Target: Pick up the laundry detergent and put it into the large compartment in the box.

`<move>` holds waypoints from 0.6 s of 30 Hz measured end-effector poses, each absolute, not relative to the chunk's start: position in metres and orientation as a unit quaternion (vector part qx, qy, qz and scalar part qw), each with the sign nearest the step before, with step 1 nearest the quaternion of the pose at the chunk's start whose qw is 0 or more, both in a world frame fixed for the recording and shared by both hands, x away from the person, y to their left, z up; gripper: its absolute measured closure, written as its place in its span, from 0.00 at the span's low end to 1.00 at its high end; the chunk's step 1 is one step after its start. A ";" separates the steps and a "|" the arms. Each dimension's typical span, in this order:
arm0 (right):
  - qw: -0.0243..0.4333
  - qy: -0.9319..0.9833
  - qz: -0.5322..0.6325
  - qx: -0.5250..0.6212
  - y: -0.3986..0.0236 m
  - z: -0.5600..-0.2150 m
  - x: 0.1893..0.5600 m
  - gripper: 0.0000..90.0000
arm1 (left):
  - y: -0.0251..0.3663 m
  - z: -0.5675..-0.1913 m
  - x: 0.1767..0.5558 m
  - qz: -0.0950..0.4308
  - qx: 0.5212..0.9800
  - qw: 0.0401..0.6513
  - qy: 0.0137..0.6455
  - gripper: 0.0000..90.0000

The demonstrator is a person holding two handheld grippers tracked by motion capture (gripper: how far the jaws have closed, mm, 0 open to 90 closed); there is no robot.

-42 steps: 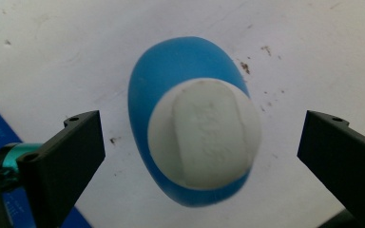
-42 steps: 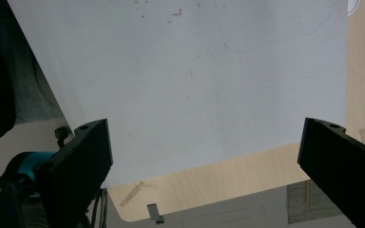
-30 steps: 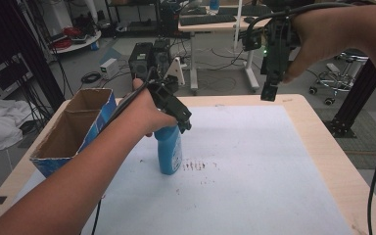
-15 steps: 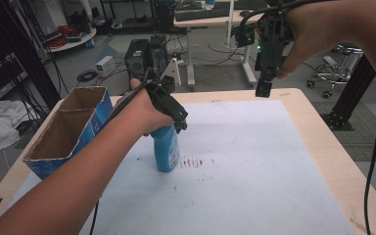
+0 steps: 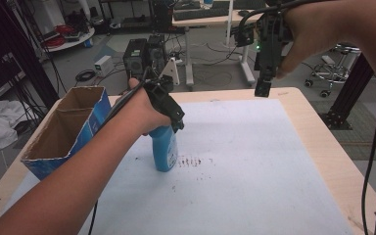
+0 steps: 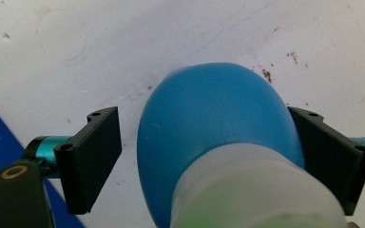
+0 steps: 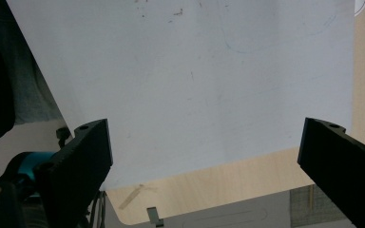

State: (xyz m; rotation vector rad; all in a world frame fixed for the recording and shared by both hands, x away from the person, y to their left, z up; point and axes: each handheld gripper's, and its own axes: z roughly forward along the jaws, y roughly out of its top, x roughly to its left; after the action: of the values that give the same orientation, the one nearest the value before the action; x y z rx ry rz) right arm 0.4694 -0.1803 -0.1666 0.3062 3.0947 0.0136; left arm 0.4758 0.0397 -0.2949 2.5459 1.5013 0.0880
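Observation:
A blue plastic bottle [image 5: 165,152] with a pale cap stands upright on the white mat [image 5: 254,161]. My left gripper [image 5: 174,123] reaches down over its top. In the left gripper view the bottle [image 6: 209,123] sits between the jaws of the left gripper [image 6: 204,152]. The right jaw is against the bottle, while a small gap separates the left jaw from it. My right gripper [image 5: 263,89] hangs high over the table's far right edge. In the right gripper view the right gripper [image 7: 204,166] stands wide open with nothing between its jaws.
An open cardboard box [image 5: 54,142] with blue outer walls stands at the left of the table. Brown specks [image 5: 193,161] mark the mat just right of the bottle. The wooden table edge [image 5: 323,142] runs along the right. Computers and cables sit on the floor beyond.
The right gripper has drifted slightly left and up. The left gripper and the bottle have stayed nearly in place.

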 end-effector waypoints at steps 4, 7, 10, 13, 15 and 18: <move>0.016 0.994 0.001 0.106 -0.180 -0.166 0.469 0.04 | 0.040 -0.295 0.476 0.029 0.858 0.091 0.505 0.19; 0.015 0.994 0.001 0.104 -0.180 -0.166 0.469 0.04 | 0.040 -0.295 0.476 0.031 0.858 0.091 0.505 0.21; 0.015 0.994 0.001 0.105 -0.178 -0.167 0.469 0.04 | 0.040 -0.295 0.476 0.029 0.858 0.092 0.504 0.21; 0.014 0.994 0.002 0.104 -0.177 -0.168 0.469 0.04 | 0.040 -0.294 0.475 0.029 0.859 0.091 0.503 0.23; 0.014 0.995 -0.002 0.103 -0.177 -0.167 0.469 0.04 | 0.040 -0.295 0.476 0.027 0.860 0.093 0.502 0.24; 0.014 0.994 -0.001 0.108 -0.176 -0.168 0.469 0.04 | 0.040 -0.295 0.476 0.024 0.858 0.091 0.506 0.27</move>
State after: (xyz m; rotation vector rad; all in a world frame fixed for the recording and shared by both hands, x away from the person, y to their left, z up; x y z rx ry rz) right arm 0.4688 -0.1760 -0.1677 0.3359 3.0962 -0.0046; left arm 0.4758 0.0401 -0.2954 2.5483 1.5030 0.0712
